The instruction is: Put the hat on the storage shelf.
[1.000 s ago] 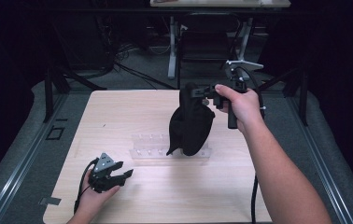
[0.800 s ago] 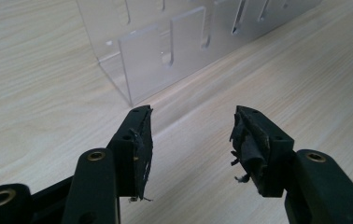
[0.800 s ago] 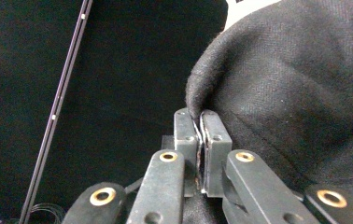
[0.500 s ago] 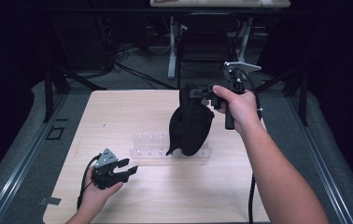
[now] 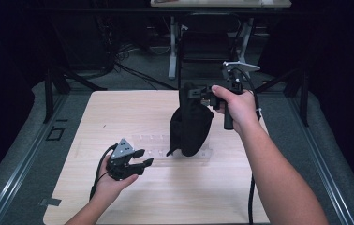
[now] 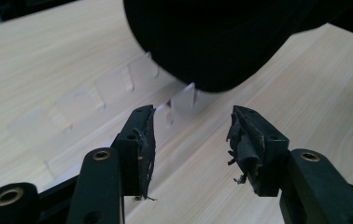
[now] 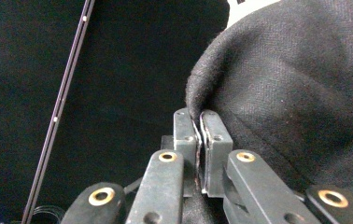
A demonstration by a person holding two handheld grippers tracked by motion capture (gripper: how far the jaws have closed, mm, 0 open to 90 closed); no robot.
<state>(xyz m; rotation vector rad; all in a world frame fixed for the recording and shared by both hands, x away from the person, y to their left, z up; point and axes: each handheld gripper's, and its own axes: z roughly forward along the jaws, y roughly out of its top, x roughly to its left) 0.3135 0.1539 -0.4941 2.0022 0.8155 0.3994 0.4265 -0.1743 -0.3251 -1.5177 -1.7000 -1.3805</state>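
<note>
A black cloth cap (image 5: 190, 127) hangs over the middle of the table, its lower end just above a clear plastic organiser tray (image 5: 152, 146). My right gripper (image 5: 190, 91) is shut on the cap's upper edge; in the right gripper view the jaws pinch the black fabric (image 7: 277, 84) at their tips (image 7: 199, 122). My left gripper (image 5: 143, 157) rests low at the front left, open, pointing at the tray. In the left gripper view its empty jaws (image 6: 191, 128) frame the tray's clear dividers (image 6: 184, 100), with the cap (image 6: 212, 37) looming above.
The light wooden table (image 5: 119, 108) sits in a dark room. Behind it stand a black chair (image 5: 205, 44) and another table's legs (image 5: 171, 47). A cable (image 5: 251, 197) trails from the right gripper along the forearm.
My left gripper has crept forward and to the right, closer to the tray. The right gripper still holds the cap at nearly the same height.
</note>
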